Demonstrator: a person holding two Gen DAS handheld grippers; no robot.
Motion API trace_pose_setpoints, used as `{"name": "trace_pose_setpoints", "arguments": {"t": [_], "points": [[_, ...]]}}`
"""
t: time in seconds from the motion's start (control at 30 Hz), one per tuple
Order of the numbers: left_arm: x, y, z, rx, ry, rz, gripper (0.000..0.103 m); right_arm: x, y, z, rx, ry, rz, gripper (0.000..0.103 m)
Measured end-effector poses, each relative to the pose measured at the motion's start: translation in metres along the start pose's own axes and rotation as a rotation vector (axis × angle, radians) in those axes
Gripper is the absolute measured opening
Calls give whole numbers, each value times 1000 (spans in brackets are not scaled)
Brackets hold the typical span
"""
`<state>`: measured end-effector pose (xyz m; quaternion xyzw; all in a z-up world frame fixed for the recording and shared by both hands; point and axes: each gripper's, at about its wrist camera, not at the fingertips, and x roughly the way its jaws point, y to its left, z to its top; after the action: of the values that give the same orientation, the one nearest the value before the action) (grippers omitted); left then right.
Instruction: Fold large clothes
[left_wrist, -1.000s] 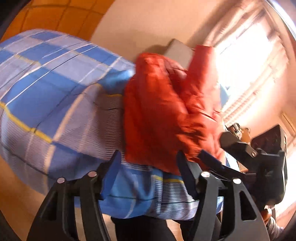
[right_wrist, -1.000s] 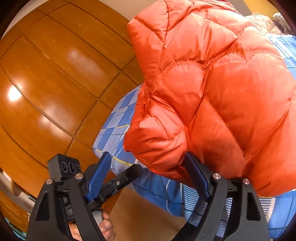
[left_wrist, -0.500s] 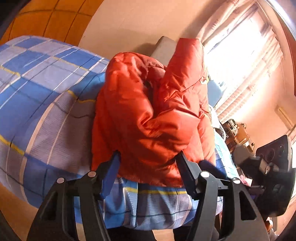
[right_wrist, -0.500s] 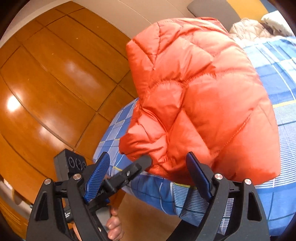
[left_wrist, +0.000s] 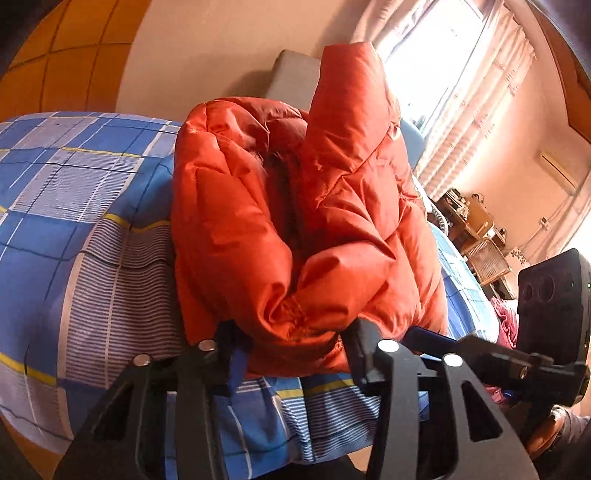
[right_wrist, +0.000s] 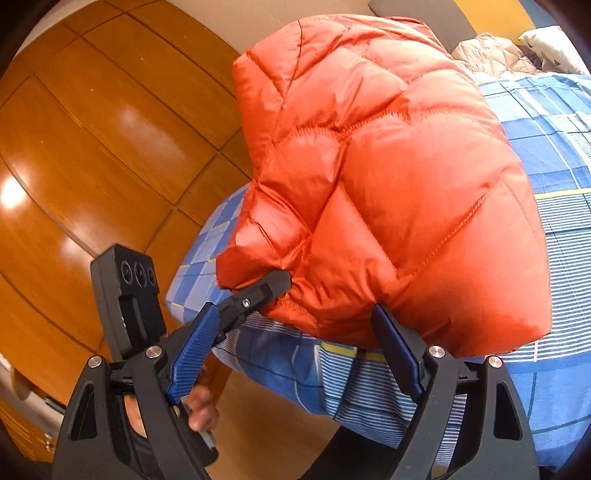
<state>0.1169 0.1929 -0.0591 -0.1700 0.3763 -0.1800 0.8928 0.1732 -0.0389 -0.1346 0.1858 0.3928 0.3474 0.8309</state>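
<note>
Since the earlier frames, the orange puffer jacket (left_wrist: 295, 229) is sitting lower and closer to both cameras, and the left gripper (left_wrist: 291, 347) has just been closing its fingers, which are now narrowing on the jacket's near hem. Puffy fabric is bulging between them, and the fingers (left_wrist: 236, 354) are pinching that hem fold.

In the right wrist view, the right gripper (right_wrist: 291, 339) is holding its blue-padded fingers (right_wrist: 192, 350) spread wide, just in front of the jacket (right_wrist: 388, 184), with nothing gripped between them. The left gripper's tip (right_wrist: 258, 291) is pressing into the jacket's lower corner, with a hand (right_wrist: 199, 406) below it.

The jacket is lying bunched in a tall mound on the bed (left_wrist: 92, 240), at the bed's near edge. Beyond the bed, a wooden wardrobe (right_wrist: 92, 129) is shining glossy brown.

The bed cover is blue plaid cotton with white and yellow stripes. The jacket's shell is sleek, shiny nylon, quilted in curved stitched pockets. It is likely handling as light, soft and springy, slippery under the pads, and puffing back after pressing. Seams and hems are probably giving the firmest hold.
</note>
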Motion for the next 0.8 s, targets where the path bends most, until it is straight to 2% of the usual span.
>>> {"name": "trace_pose_setpoints", "arguments": {"t": [0.07, 0.17, 0.43, 0.57, 0.8], "points": [[3, 4, 1, 16, 5, -19, 26, 3, 2, -3, -8, 9, -12, 84], [7, 11, -3, 26, 8, -36, 21, 8, 8, -4, -30, 27, -44, 84], [20, 26, -12, 22, 22, -47, 19, 28, 29, -10, -124, 71, -135, 84], [24, 31, -14, 19, 37, -66, 19, 32, 33, -16, -136, 78, -151, 84], [29, 39, -10, 41, 55, -90, 19, 27, 45, -6, -154, 68, -175, 84]]}}
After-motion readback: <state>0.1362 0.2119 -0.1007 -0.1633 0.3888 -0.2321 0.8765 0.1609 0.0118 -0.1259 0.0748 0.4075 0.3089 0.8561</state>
